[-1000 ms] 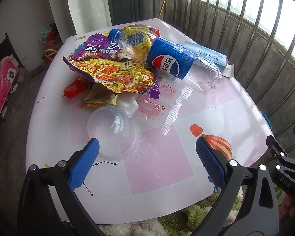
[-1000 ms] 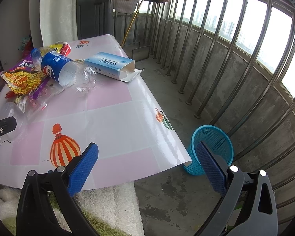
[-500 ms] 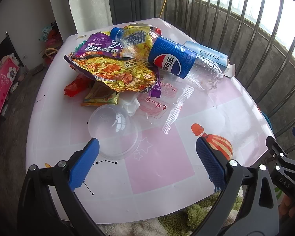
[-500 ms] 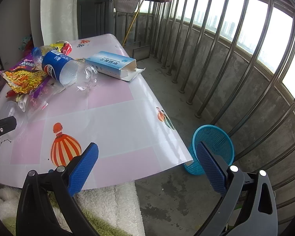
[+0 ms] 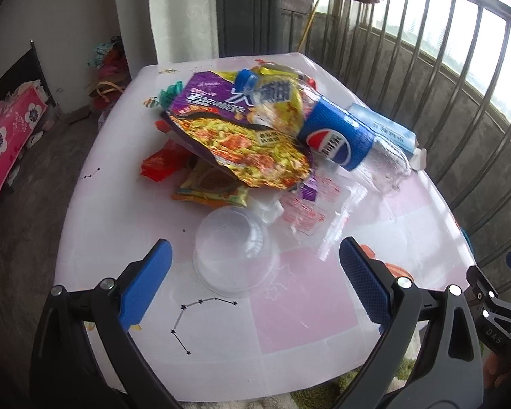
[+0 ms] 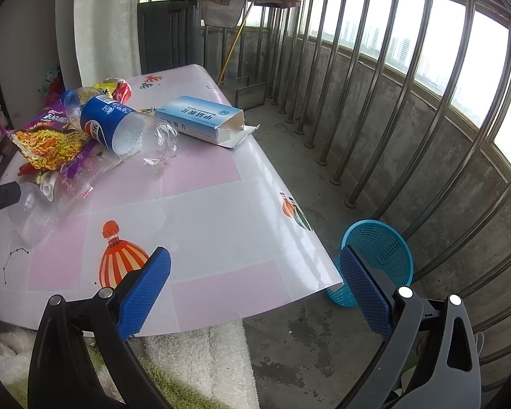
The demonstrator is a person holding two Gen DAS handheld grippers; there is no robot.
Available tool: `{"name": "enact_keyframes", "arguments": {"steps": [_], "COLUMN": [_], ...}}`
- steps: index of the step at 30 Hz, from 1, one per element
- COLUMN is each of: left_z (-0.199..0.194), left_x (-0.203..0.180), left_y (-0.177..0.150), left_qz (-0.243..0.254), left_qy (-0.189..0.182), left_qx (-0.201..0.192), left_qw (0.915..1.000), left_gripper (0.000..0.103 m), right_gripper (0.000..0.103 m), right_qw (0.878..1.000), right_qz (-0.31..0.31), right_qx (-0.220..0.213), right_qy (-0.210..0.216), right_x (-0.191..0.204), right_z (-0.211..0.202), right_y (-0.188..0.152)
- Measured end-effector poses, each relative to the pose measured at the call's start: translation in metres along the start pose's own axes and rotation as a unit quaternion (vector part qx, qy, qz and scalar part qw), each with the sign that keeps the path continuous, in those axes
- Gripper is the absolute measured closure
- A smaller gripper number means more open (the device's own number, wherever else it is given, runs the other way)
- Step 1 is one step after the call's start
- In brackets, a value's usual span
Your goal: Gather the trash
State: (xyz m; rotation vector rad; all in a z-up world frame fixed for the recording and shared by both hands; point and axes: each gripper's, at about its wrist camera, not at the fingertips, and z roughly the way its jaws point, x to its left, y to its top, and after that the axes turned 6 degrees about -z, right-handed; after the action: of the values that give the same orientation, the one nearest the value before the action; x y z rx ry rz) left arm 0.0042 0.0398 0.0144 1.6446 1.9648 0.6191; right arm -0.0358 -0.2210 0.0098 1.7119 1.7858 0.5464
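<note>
A pile of trash lies on the pink and white table (image 5: 299,313): a clear plastic cup (image 5: 233,252) on its side nearest me, a yellow noodle wrapper (image 5: 242,146), a purple snack bag (image 5: 214,97), an empty Pepsi bottle (image 5: 340,136) and a light blue carton (image 6: 201,119). My left gripper (image 5: 252,279) hangs open just in front of the cup, holding nothing. My right gripper (image 6: 255,284) is open over the table's near right corner, empty. A blue mesh bin (image 6: 378,255) stands on the floor right of the table.
A metal balcony railing (image 6: 385,78) runs along the right. A white curtain (image 5: 184,10) and dark cabinet (image 5: 248,17) stand behind the table. A green and white fluffy rug (image 6: 194,368) lies under the near edge. A pink flowered cover (image 5: 3,139) is at far left.
My left gripper has moved forward and tilted up toward the trash pile, so the cup sits closer between its fingers. The right gripper has shifted slightly forward. Nothing on the table moved.
</note>
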Motion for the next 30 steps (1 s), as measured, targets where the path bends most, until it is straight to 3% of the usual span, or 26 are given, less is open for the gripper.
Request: {"name": "enact_keyframes", "arguments": {"steps": [4,8,11,13,16,21,25,30], "left_z": [0.004,0.009,0.011,0.011,0.013,0.014,0.020,0.040], "left_x": [0.033,0.060,0.080,0.093,0.102,0.089,0.072,0.059], "left_y": [0.012,0.018,0.017,0.014,0.011,0.004,-0.003,-0.011], "left_qz": [-0.038,-0.044,-0.056,-0.076,-0.097,-0.048,0.007,0.035], "left_qy": [0.015,0.028,-0.009,-0.056,-0.092,-0.170,-0.190,-0.207], "left_qx": [-0.013,-0.028,-0.044,-0.058,-0.056,-0.055,-0.059,-0.030], "left_qw": [0.9991,0.9982,0.9974,0.9938,0.9895,0.9827,0.9800,0.9774], "left_gripper": [0.009,0.009,0.009,0.009,0.009,0.009,0.009,0.009], "right_gripper": [0.006,0.006,0.006,0.007,0.009,0.016,0.027,0.040], "right_qw": [1.000,0.999,0.998,0.996,0.992,0.982,0.971,0.954], "right_qz": [-0.001,-0.016,-0.030,-0.040,-0.059,-0.086,-0.056,0.008], "right_qx": [-0.006,-0.009,-0.009,-0.010,-0.015,-0.004,0.039,0.087], "right_qy": [0.027,0.046,0.063,0.080,0.109,0.167,0.229,0.286], "right_x": [0.006,0.020,0.032,0.044,0.063,0.097,0.110,0.112], "right_z": [0.002,0.009,0.015,0.019,0.022,0.033,0.052,0.075], "right_y": [0.008,0.018,0.028,0.035,0.043,0.051,0.051,0.048]}}
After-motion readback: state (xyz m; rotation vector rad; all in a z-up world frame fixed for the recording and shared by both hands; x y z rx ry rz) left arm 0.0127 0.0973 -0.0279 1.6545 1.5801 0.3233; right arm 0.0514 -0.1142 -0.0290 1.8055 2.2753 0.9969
